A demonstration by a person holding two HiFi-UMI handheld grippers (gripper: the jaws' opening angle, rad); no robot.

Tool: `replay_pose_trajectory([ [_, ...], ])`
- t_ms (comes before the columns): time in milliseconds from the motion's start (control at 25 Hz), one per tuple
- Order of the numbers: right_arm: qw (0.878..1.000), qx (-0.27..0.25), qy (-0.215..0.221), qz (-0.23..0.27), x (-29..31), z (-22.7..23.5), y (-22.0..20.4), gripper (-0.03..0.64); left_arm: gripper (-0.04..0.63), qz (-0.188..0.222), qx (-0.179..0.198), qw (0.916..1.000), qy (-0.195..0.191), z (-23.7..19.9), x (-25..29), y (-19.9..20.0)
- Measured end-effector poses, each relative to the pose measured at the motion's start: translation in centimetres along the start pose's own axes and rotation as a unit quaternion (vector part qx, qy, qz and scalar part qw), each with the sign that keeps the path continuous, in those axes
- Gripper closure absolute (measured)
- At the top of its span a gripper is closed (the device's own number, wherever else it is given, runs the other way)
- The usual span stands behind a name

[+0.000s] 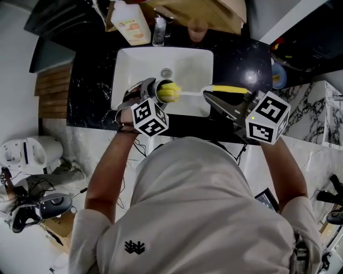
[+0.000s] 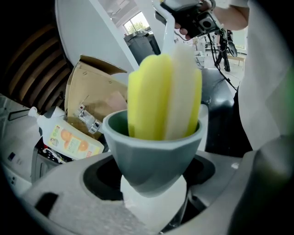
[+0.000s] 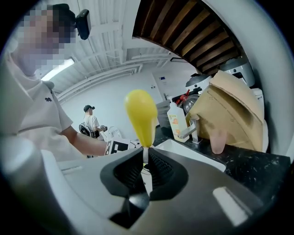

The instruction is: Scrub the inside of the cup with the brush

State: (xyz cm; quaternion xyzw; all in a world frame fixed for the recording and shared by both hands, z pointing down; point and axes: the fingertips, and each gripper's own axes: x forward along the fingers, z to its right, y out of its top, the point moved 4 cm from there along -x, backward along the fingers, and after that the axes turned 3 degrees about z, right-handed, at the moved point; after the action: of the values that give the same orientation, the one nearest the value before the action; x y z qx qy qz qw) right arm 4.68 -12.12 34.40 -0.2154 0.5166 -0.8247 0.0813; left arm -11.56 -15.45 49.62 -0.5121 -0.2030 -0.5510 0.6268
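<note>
Over the white sink (image 1: pixel 195 64), my left gripper (image 1: pixel 143 97) is shut on a grey cup (image 1: pixel 151 90), holding it on its side. In the left gripper view the cup (image 2: pixel 151 151) sits between the jaws, gripped low on its body. The brush's yellow-and-white sponge head (image 2: pixel 163 94) fills the cup's mouth and sticks out of it (image 1: pixel 169 92). My right gripper (image 1: pixel 210 97) is shut on the brush (image 1: pixel 225 89) where the thin white stem meets the yellow handle. In the right gripper view (image 3: pixel 144 160) the jaws pinch the stem, and a yellow part of the brush (image 3: pixel 141 114) rises above them.
A soap bottle (image 1: pixel 130 24) with an orange label, a faucet (image 1: pixel 159 29) and a brown paper bag (image 1: pixel 201 13) stand behind the sink on the black counter (image 1: pixel 91 80). The drain (image 1: pixel 166 73) lies just beyond the cup. A person (image 3: pixel 91 120) stands far off.
</note>
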Motion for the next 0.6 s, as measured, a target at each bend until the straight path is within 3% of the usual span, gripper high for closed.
replay_pose_trajectory([
  [200,1.0,-0.017,-0.006,-0.02,3.0,0.3,-1.1,0.572,0.227,0.011,0.017,0.9997,-0.011,1.4,0.0,2.1],
  [360,1.0,0.01,-0.005,-0.028,4.6,1.4,-2.4,0.572,0.227,0.006,0.01,0.9998,-0.015,2.0,0.2,2.3],
  [600,0.999,0.029,-0.01,-0.014,1.8,2.1,-2.5,0.572,0.229,-0.006,0.001,0.9999,-0.013,2.4,0.6,1.5],
])
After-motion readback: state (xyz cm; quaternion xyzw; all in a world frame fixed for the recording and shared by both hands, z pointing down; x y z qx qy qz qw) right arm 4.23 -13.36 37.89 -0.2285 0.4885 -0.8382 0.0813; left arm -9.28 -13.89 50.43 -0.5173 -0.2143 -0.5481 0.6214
